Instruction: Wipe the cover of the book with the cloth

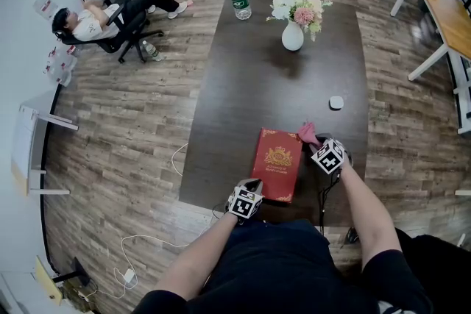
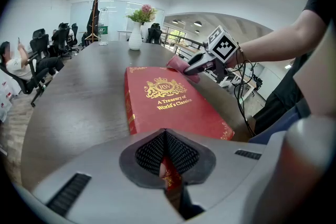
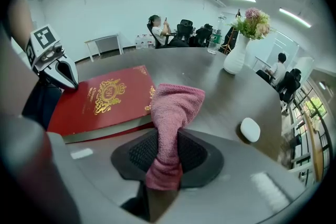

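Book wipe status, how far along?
Done: right gripper is shut on the pink cloth; left gripper pinches the near edge of the red book, steadying it. In hand: cloth sits at the book's far right corner. Left: the wipe across the cover, apparently all of it.
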Tool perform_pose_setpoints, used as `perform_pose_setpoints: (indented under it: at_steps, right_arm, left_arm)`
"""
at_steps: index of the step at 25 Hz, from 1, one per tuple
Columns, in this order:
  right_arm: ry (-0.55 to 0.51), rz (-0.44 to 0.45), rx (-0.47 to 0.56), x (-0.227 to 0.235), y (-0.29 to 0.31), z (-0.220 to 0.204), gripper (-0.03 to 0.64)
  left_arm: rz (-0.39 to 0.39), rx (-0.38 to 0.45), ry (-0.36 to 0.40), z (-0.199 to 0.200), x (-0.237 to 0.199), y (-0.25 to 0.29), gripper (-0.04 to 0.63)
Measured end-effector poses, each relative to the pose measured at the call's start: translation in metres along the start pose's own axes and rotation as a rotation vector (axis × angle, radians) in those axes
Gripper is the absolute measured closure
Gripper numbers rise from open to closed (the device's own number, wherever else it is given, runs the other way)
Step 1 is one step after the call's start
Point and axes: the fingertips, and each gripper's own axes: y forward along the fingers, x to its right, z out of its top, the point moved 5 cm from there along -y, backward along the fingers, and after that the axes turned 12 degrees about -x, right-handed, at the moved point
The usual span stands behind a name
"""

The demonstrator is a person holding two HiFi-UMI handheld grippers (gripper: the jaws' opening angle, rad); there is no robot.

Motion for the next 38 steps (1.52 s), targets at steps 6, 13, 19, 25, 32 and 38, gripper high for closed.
perform_pose_setpoints:
  at_steps: [6,13,19,25,32,38]
  right_arm:
    - [-0.037,0.004,0.054,-0.008,-0.011,0.029,0.509]
    - [-0.128,0.043,0.102,-0.036,-0.013,0.080,0.509]
    - [-0.191,0.074,0.136,-0.061,-0.008,0.118,0.509]
    - [-0.254,0.100,0.129,-0.081,0.005,0.145,0.509]
    - [-0.292,0.124,0.110,-0.097,0.018,0.162,0.509]
    - [-0.321,0.136,0.097,-0.104,0.030,0.175,0.509]
  left_arm:
    - [-0.002,0.004,-0.001,0.001,0.002,-0.003,0.600]
    - [-0.002,0.009,0.004,0.001,0.002,-0.002,0.600]
    - [-0.009,0.002,-0.001,-0.003,0.002,0.000,0.600]
    - [-0.016,-0.001,-0.010,-0.003,0.001,0.000,0.600]
    - [-0.016,0.001,-0.005,-0.003,0.002,-0.002,0.600]
    - [-0.016,-0.009,-0.010,-0.004,0.002,-0.002,0.600]
